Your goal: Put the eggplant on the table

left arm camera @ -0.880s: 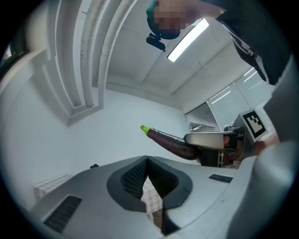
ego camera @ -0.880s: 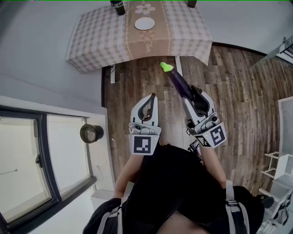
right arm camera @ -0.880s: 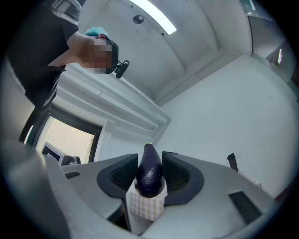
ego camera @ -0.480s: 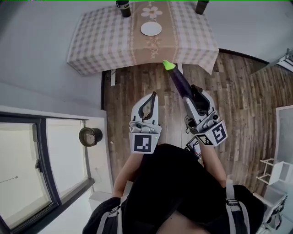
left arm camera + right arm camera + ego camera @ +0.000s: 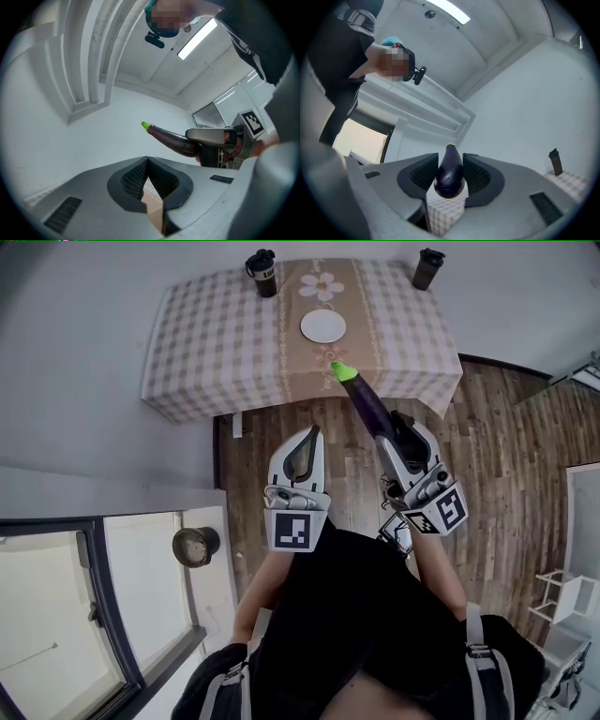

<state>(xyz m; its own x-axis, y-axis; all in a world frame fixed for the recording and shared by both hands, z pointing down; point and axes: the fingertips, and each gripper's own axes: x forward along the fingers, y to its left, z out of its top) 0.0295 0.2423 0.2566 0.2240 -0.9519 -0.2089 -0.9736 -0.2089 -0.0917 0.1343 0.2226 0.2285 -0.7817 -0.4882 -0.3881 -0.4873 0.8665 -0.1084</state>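
- Purple eggplant [image 5: 368, 404], upper centre of frame near the checked table [image 5: 216, 334], sits clamped by its fat end in my right gripper [image 5: 392, 435].
- Glossy skin looks slippery; probably light and firm, so I grip the thick body.
- Left gripper [image 5: 309, 439]: jaws together, empty.

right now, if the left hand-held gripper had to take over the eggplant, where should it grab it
Grip the bare purple stretch of the eggplant between the right hand-held gripper, which clamps its thick end, and the green tip. Come from the person's left, jaws across its length: it juts forward, slim, with that side free.
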